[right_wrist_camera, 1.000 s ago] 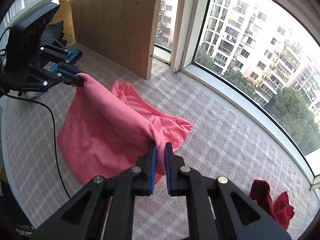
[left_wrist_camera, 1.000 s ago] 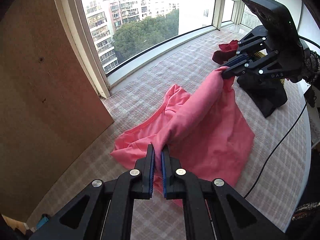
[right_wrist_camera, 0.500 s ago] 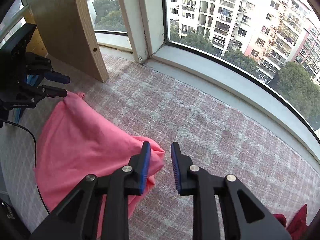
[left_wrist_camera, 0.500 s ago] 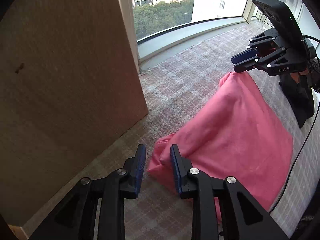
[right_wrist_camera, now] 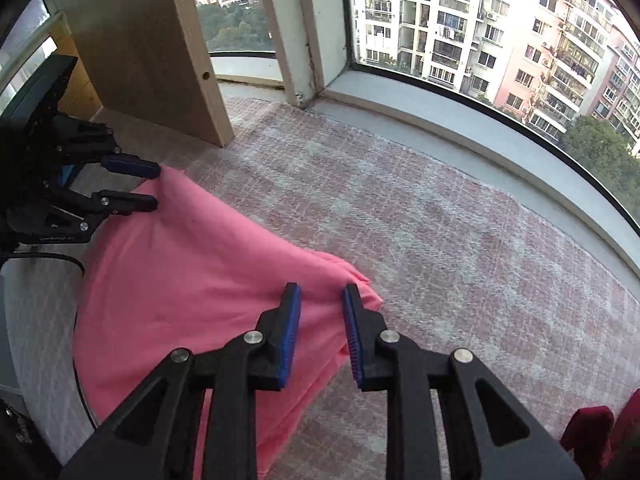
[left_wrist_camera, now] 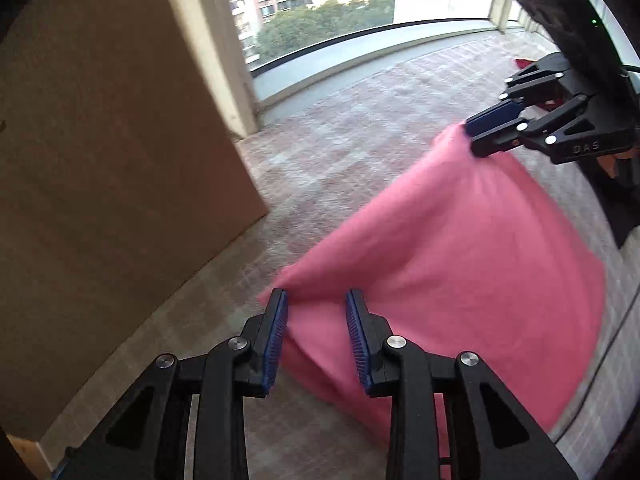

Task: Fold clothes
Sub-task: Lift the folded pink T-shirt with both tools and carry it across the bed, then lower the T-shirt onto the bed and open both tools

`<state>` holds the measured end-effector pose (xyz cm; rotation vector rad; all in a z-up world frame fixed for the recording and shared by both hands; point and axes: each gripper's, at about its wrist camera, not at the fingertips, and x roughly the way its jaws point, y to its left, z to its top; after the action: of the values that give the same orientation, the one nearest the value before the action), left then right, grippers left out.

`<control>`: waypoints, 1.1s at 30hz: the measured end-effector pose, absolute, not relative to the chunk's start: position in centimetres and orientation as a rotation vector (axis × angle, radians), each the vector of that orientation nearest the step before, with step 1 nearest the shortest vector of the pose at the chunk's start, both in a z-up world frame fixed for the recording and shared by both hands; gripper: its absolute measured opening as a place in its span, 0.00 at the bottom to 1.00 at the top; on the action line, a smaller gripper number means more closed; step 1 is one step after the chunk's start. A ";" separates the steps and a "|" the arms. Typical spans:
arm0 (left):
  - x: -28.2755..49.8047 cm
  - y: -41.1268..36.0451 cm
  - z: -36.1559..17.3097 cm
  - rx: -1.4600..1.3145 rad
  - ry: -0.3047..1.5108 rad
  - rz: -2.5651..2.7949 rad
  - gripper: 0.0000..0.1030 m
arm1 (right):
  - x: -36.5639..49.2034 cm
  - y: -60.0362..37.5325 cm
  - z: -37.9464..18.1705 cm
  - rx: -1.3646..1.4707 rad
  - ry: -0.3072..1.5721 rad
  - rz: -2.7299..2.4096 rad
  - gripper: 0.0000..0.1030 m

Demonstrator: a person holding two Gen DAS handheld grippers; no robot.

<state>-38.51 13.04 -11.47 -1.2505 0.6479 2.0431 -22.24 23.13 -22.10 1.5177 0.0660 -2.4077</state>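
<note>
A pink garment [left_wrist_camera: 460, 272] lies folded flat on the checked cloth surface [left_wrist_camera: 340, 140], blurred by motion in the left wrist view. My left gripper [left_wrist_camera: 316, 300] is open, its blue pads straddling the garment's near corner. My right gripper [left_wrist_camera: 474, 138] hovers at the far corner. In the right wrist view the right gripper [right_wrist_camera: 320, 294] is open over its own corner of the pink garment [right_wrist_camera: 180, 272], with cloth showing between the pads. The left gripper [right_wrist_camera: 156, 185] stands open at the garment's opposite corner.
A wooden panel [left_wrist_camera: 100, 160] stands upright on the left, close to the garment. A curved window sill [right_wrist_camera: 480, 128] bounds the surface at the back. A dark red cloth [right_wrist_camera: 592, 436] lies at the right. A black cable [right_wrist_camera: 78, 360] runs beside the garment.
A second ago both grippers were shut on the garment's raised edge. They opened and the edge dropped, leaving the garment folded. Both jaws now stand wider apart.
</note>
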 end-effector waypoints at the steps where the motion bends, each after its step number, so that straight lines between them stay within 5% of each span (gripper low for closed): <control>1: -38.6 12.0 -11.2 -1.264 0.637 2.108 0.27 | -22.0 24.3 -21.4 1.488 -0.034 -2.425 0.21; 3: -37.5 9.6 -9.8 -1.240 0.534 2.167 0.30 | -21.4 26.6 -20.2 1.429 -0.215 -2.451 0.23; 6: -35.7 7.4 -8.9 -1.232 0.470 2.150 0.35 | -20.7 26.4 -20.5 1.458 -0.157 -2.456 0.47; 19: -39.3 11.6 -11.8 -1.225 0.428 2.084 0.39 | -21.4 25.0 -23.3 1.544 -0.033 -2.433 0.47; 21: -39.5 11.6 -12.0 -1.208 0.404 2.061 0.32 | -21.5 25.7 -23.1 1.535 -0.054 -2.449 0.47; 23: -39.2 11.7 -11.9 -1.191 0.410 2.044 0.08 | -21.8 26.4 -23.4 1.534 -0.088 -2.447 0.47; 26: -38.8 11.9 -11.7 -1.172 0.419 2.019 0.05 | -22.2 26.7 -23.7 1.518 -0.123 -2.417 0.47; 28: -38.8 12.0 -11.3 -1.165 0.410 2.017 0.05 | -22.2 26.4 -23.4 1.480 -0.132 -2.403 0.39; 31: -38.5 12.0 -10.7 -1.149 0.409 2.013 0.04 | -22.2 25.6 -22.7 1.445 -0.111 -2.387 0.08; 33: -38.2 11.7 -10.2 -1.134 0.411 2.022 0.04 | -22.2 25.3 -22.3 1.446 -0.102 -2.377 0.08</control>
<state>-38.21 11.69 -10.21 -1.1344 0.4113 2.0222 -22.15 25.27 -22.30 1.4459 -0.1022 -2.3771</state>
